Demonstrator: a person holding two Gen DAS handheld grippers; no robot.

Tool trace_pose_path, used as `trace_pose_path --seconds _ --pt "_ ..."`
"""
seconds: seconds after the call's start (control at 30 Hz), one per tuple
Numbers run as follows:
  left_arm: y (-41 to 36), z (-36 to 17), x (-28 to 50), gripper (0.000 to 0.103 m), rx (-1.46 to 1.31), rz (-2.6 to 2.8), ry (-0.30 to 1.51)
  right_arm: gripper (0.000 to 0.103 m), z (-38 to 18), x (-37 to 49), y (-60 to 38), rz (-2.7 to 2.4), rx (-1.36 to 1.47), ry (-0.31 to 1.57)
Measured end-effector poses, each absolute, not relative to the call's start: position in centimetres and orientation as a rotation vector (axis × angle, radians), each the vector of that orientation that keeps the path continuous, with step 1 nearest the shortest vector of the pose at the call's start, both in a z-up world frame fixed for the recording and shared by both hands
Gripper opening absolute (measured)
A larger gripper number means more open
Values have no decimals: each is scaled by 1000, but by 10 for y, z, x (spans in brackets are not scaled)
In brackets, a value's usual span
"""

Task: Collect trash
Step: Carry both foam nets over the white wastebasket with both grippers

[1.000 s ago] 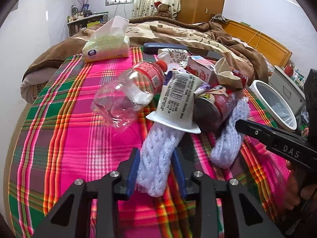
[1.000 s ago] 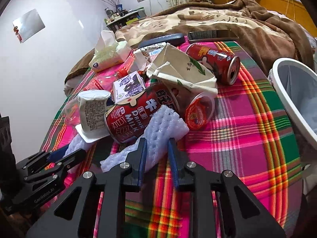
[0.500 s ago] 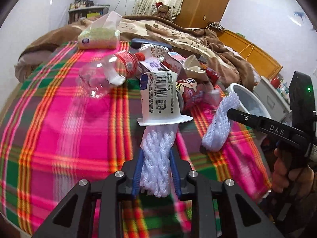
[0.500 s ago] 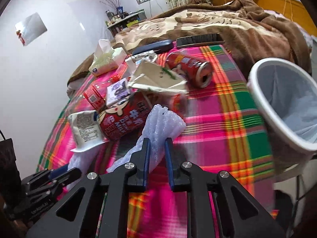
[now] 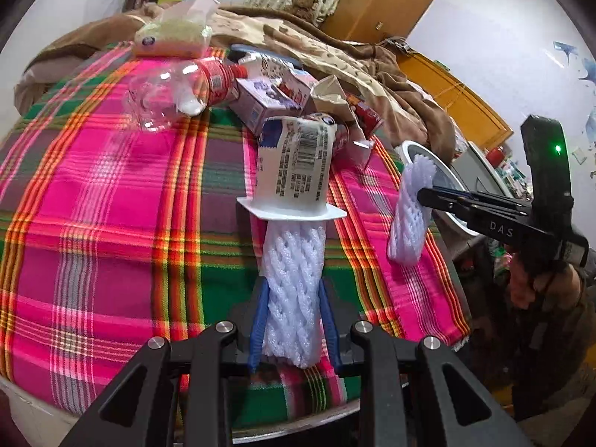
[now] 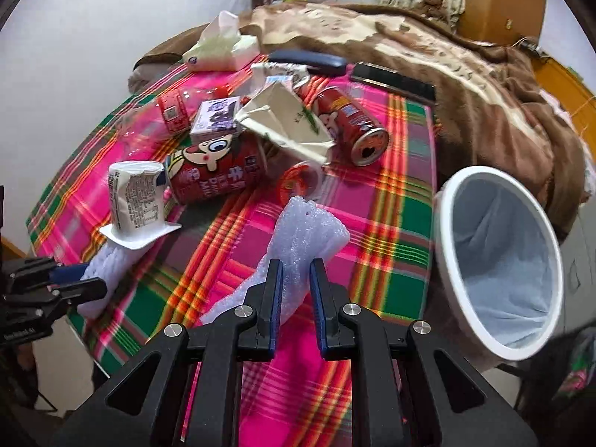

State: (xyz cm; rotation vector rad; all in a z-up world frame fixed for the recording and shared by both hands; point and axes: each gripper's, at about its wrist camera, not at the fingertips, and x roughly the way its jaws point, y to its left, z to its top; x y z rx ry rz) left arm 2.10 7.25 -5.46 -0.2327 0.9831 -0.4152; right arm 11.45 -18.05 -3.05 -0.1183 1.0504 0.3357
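My left gripper is shut on a white foam net sleeve whose far end carries a white yogurt cup; both are lifted over the plaid cloth. My right gripper is shut on a second foam net sleeve, held above the cloth left of the white trash bin. That sleeve also shows in the left wrist view, in front of the bin. The left gripper shows at the left edge of the right wrist view.
A trash pile lies on the plaid cloth: two red milk cans, a clear bottle, small cartons, crumpled paper. A tissue pack, a dark case and a remote lie behind. A brown blanket covers the bed.
Both grippers have lifted their foam sleeves off the cloth and drawn back. The yogurt cup rose with the left sleeve. The right gripper swung toward the bin.
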Motion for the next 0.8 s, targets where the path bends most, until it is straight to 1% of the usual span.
trace_pose_path --seconds 0.07,0.1,0.13,0.17,0.2,0.23,0.27,0.3,0.4,0.5,0.57,0.6,0.63,0.67,0.7,0.8 --pt "67 -53 22 28 -204 -412 983 17 -34 120 -180 346 -83 1071" --pt "63 -53 23 31 -195 -404 988 18 -36 120 -179 349 -68 1074" --pt "61 -53 24 41 -192 -401 989 19 -40 123 -179 358 -39 1081" --pt "61 -54 25 48 -185 -391 990 23 -42 123 -178 362 -17 1084" --pt "61 -54 25 57 -172 -375 984 34 -43 121 -178 365 -4 1080" --pt "61 -53 26 58 -156 -364 971 43 -44 120 -179 370 19 1069" --pt "61 -52 27 58 -148 -356 964 60 -45 119 -180 364 48 1063" --pt "61 -52 30 58 -151 -351 962 66 -46 117 -181 360 75 1064" --pt "62 -55 40 57 -168 -343 974 66 -55 117 -179 366 160 1081" --pt "60 -59 43 57 -153 -334 980 66 -64 115 -175 296 162 1094" --pt "60 -62 45 53 -156 -335 993 66 -67 110 -173 276 152 1076" --pt "59 -64 45 46 -146 -329 996 61 -67 109 -172 271 140 1067" --pt "58 -64 45 39 -134 -330 995 54 -67 106 -169 258 113 1058" --pt "57 -65 44 35 -122 -330 993 35 -66 103 -165 239 77 1047" --pt "58 -64 43 29 -124 -334 991 32 -66 101 -163 227 55 1039" --pt "64 -59 42 27 -144 -331 974 27 -66 94 -160 229 32 1022"
